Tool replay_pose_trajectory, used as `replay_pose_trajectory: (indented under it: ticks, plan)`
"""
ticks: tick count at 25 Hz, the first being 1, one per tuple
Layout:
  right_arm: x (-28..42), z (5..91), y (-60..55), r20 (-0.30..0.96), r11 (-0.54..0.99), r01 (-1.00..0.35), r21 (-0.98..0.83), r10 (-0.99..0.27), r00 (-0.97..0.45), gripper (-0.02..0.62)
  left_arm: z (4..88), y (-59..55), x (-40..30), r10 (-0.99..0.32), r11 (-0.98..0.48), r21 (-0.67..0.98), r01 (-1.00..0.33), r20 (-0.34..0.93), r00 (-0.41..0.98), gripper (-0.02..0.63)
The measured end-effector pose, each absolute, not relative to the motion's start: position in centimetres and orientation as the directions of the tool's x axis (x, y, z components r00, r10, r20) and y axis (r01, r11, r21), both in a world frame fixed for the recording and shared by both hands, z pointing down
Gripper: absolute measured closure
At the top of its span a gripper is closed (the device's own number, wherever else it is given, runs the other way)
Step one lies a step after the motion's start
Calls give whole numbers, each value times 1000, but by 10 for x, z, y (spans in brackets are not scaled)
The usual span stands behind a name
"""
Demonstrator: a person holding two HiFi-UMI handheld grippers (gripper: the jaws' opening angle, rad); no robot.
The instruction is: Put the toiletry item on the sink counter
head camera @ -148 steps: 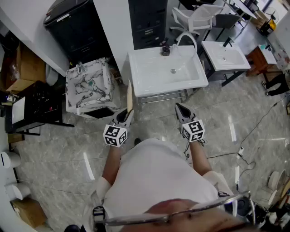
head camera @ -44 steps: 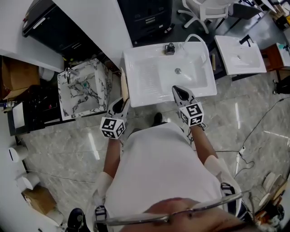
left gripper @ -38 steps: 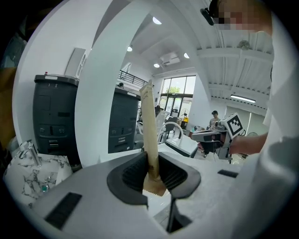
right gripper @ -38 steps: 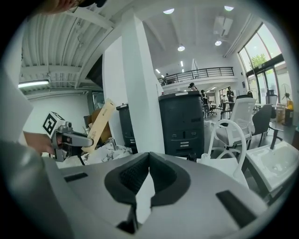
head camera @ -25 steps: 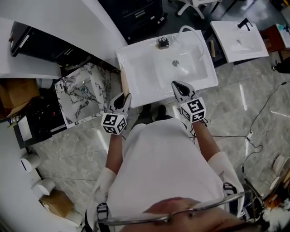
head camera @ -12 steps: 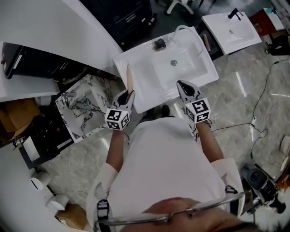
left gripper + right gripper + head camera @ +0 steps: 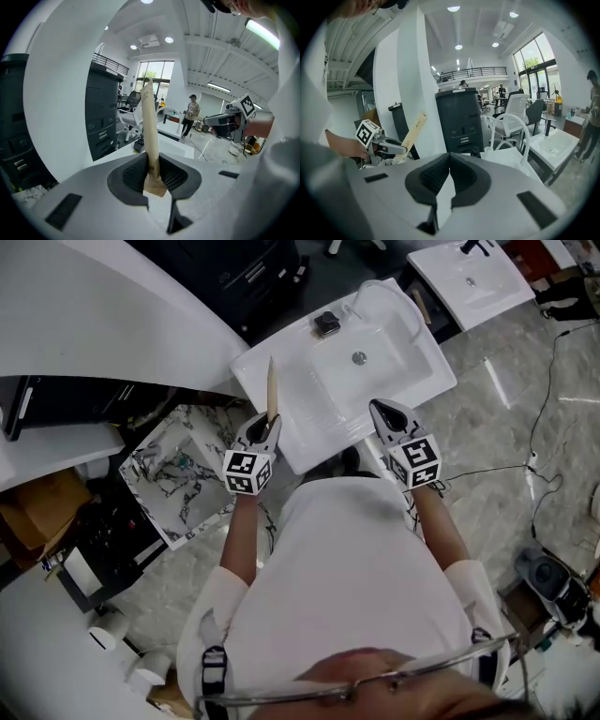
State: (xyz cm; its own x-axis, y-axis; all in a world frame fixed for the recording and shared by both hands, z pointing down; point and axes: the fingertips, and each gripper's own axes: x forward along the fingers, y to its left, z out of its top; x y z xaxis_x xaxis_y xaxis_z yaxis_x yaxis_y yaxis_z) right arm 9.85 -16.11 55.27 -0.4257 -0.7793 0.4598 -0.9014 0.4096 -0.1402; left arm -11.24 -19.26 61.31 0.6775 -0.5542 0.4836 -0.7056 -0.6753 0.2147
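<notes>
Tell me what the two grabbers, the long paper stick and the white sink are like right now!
left gripper: jaws shut on the wrapped toiletry item.
right gripper: jaws shut, nothing between them.
wrapped toiletry item: sticking up out of the left jaws, not yet set down.
white sink: basin empty, counter part bare.

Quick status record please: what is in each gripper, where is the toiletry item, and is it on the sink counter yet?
left gripper: shut on the paper-wrapped toiletry item, gripped near its lower end
right gripper: shut, nothing between the jaws
item position: sticks out past the jaws, over the left part of the white sink counter in the head view
placed: not yet, the item is in the grip
</notes>
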Motion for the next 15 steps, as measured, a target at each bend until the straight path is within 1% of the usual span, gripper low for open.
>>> replay_pose_trajectory:
  ticks: [7, 15]
  plan:
    - [87, 562, -169, 480, 387, -908, -161, -774, -414, 589, 638, -223, -113, -497, -728, 160, -667, 548, 673, 540]
    - [95, 570, -171, 506, 337, -923, -184, -772, -383, 589, 673, -254, -101, -435, -781, 93, -617, 629, 645, 540]
